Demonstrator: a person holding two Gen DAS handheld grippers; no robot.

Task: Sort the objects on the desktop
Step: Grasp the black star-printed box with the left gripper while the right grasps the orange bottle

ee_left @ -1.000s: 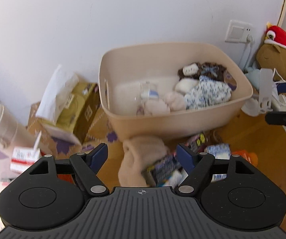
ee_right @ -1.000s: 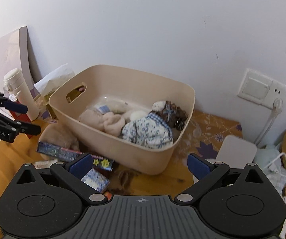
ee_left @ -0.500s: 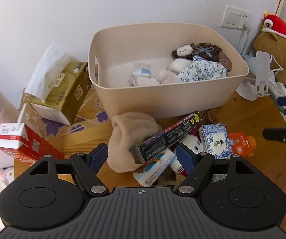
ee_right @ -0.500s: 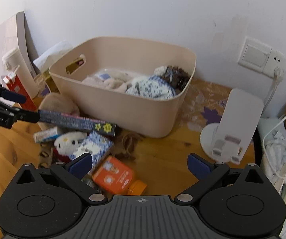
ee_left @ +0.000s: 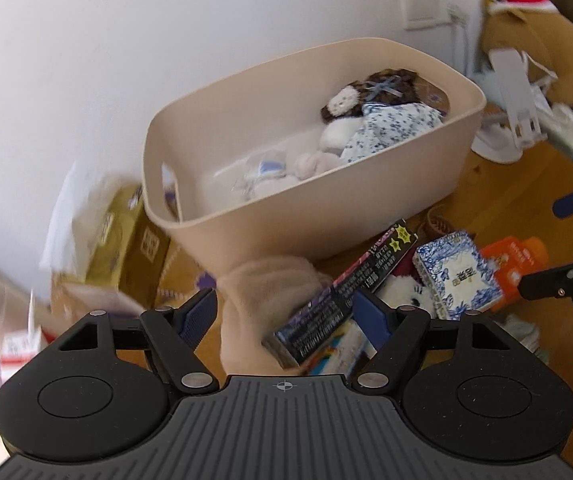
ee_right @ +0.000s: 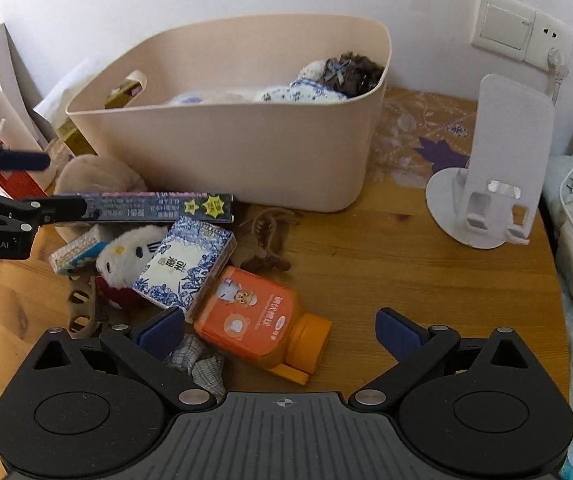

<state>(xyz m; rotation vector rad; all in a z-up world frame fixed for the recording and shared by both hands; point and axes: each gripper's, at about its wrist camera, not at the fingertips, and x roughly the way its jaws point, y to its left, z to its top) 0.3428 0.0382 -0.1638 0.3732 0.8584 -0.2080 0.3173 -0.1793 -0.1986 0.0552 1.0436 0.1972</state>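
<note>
**Desk sort: both tongs above the loose pile, nothing held**

- Right tongs (ee_right: 280,330): spread apart, empty; orange bottle (ee_right: 256,318) lies between the tips.
- Left tongs (ee_left: 284,314): apart, empty, over the long dark box (ee_left: 346,292) and beige plush (ee_left: 262,300).
- Step, judged: approach to a pick. Next: lower, straddle one item, close.
- Beyond the tongs: beige bin (ee_right: 246,148) on the tabletop (ee_right: 386,264), holding a doll in floral cloth (ee_left: 390,124), pale soft pieces and something blurred.
</note>
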